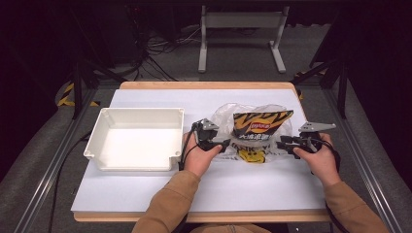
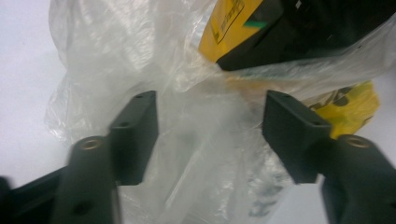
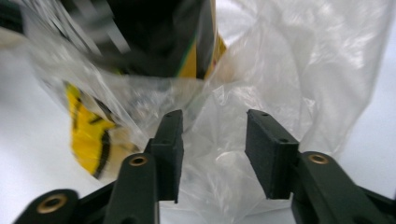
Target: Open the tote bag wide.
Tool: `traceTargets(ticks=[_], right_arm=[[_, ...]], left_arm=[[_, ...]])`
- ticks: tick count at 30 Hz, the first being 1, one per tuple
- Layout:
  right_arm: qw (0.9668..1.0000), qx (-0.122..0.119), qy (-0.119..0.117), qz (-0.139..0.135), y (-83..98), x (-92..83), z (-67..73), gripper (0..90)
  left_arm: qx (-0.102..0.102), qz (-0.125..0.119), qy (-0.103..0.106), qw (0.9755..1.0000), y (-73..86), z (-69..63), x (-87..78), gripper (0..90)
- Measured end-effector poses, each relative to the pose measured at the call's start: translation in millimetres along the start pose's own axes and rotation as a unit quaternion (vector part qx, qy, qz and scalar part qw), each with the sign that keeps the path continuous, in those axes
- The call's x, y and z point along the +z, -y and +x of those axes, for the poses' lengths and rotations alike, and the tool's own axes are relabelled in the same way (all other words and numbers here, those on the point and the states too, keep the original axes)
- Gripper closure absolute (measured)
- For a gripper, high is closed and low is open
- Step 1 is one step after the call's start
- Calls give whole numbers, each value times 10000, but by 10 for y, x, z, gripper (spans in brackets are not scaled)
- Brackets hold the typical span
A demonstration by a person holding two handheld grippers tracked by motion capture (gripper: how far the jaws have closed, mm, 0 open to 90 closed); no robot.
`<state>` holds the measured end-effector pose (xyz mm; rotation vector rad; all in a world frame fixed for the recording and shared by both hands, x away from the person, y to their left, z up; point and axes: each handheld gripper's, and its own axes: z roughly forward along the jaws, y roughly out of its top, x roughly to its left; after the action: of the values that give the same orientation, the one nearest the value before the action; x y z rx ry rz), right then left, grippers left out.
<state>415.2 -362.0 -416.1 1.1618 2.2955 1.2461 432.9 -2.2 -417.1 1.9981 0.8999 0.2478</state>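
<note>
Resting at the table's right centre, a clear plastic bag [image 1: 228, 114] holding a black-and-orange chip packet [image 1: 261, 124] is flanked by the left gripper [image 1: 224, 145] and right gripper [image 1: 283, 143], jaws parted around film without pinching, probably released.

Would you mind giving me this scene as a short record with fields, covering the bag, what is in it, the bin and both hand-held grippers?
surface: white table
bag: clear plastic bag, crumpled, right of centre
contents: black and orange snack packet, with a yellow packet below it
bin: white bin, left of the bag
left hand-held gripper: at the bag's left edge, jaws apart, film between them, not pinched
right hand-held gripper: at the bag's right edge, jaws apart, film between them, not pinched
</note>
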Motion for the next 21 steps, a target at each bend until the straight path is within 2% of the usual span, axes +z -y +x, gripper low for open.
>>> traceTargets(ticks=[4,5,8,10,13,14,16,21], right_arm=[[9994,-68,90,-314,-43,-184,17,486],[9990,-56,91,-430,-55,-237,22,462],[9981,-27,95,-612,-70,-327,28,444],[9970,-38,110,-763,-82,-415,38,423],[9963,-34,119,-849,-87,-480,49,415],[9955,-68,123,-933,-88,-553,62,398],[9953,-74,121,-962,-86,-576,67,390],[9929,-13,148,-1177,-68,-685,84,380]], left_arm=[[124,-166,52,9998,-45,-38,-167,236],[124,-166,52,9998,-45,-38,-167,221],[364,-336,105,9987,-58,-43,-331,214],[371,-409,164,9983,-59,-43,-415,197],[427,-492,149,9978,-63,-56,-510,176],[451,-514,177,9975,-63,-63,-538,171],[532,-542,263,9968,-54,-81,-601,165],[731,-764,364,9937,-23,-118,-785,151]])
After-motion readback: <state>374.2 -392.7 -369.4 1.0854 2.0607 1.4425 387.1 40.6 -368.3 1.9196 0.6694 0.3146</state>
